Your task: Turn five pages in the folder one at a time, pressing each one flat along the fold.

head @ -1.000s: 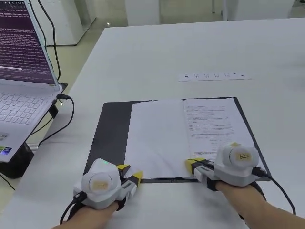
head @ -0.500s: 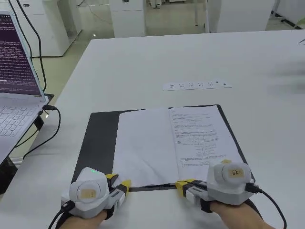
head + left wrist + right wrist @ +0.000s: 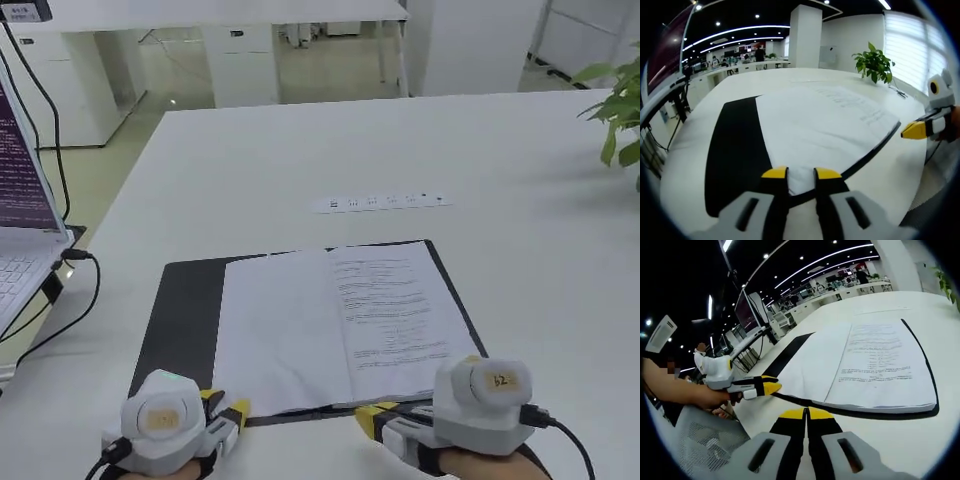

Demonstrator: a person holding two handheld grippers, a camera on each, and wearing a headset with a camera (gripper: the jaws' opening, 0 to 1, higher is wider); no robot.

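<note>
Both jaws of the left claw (image 3: 226, 404) stand slightly apart at the open folder's (image 3: 185, 310) near edge, on the white tabletop (image 3: 300, 150). The right claw (image 3: 368, 413), near that same edge, is pressed together and empty.

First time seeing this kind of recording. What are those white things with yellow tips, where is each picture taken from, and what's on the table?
No robot here: a person holds a two-jaw tool in each hand. The head view comes from a headset camera looking down at the white table. The two round pictures come from a camera on each tool, looking along its yellow-tipped jaws. On the table lies an open black folder, with a blank page left of the fold and a printed page right of it; behind it a power strip, at the left edge a laptop. The left tool has its jaws slightly apart at the blank page's near corner; touching it or not, I cannot tell. The right tool is shut and empty.
</note>
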